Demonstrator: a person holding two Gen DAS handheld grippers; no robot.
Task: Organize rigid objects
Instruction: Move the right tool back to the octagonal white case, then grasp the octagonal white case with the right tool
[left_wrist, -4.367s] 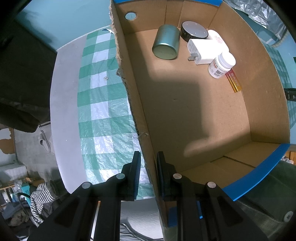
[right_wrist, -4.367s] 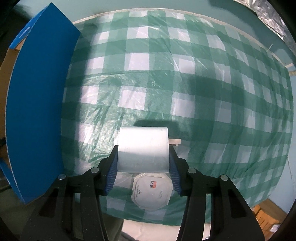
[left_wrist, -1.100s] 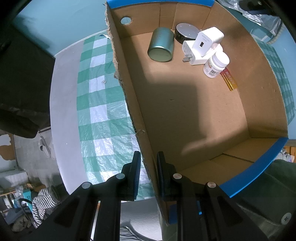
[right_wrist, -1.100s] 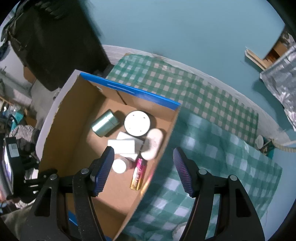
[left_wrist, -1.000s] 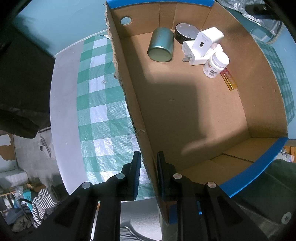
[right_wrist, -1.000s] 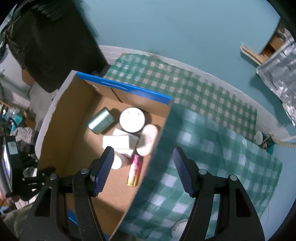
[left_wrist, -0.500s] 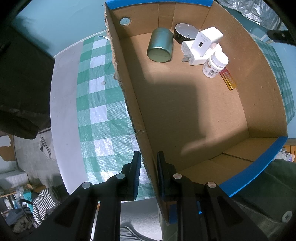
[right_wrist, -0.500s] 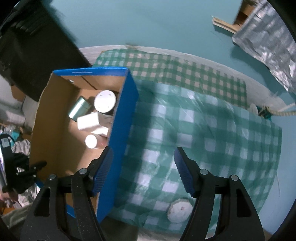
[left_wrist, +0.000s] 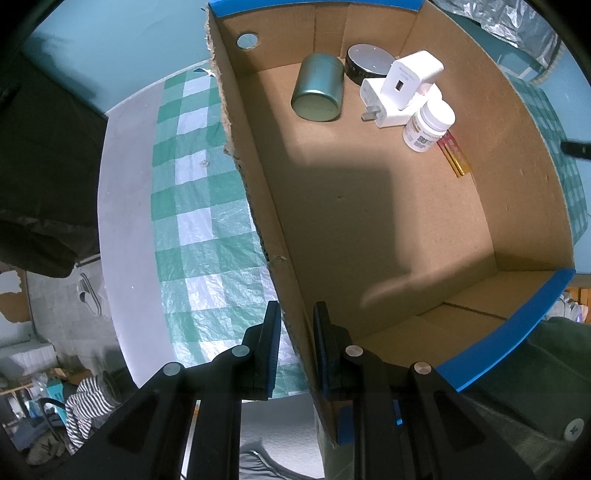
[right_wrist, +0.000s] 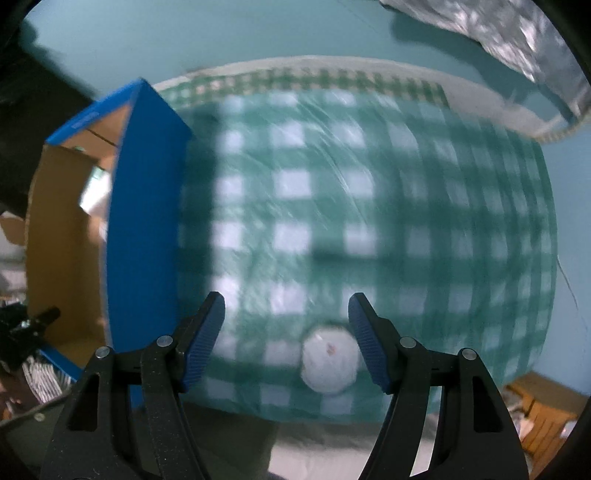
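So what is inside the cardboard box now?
In the cardboard box: a green tin, black round speaker, two stacked white chargers, white pill bottle, gold-red tube. Anything beneath the chargers stays hidden.

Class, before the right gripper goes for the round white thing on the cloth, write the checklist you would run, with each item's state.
1. Right gripper open and empty: ok.
2. White disc between its fingers: not ok, near the right finger.
3. Disc's outline sharp enough to aim: not ok, blurred.
4. Left gripper clamped on box wall: ok.
5. Free floor in the box: ok.
6. Cloth around the disc free of other things: ok.
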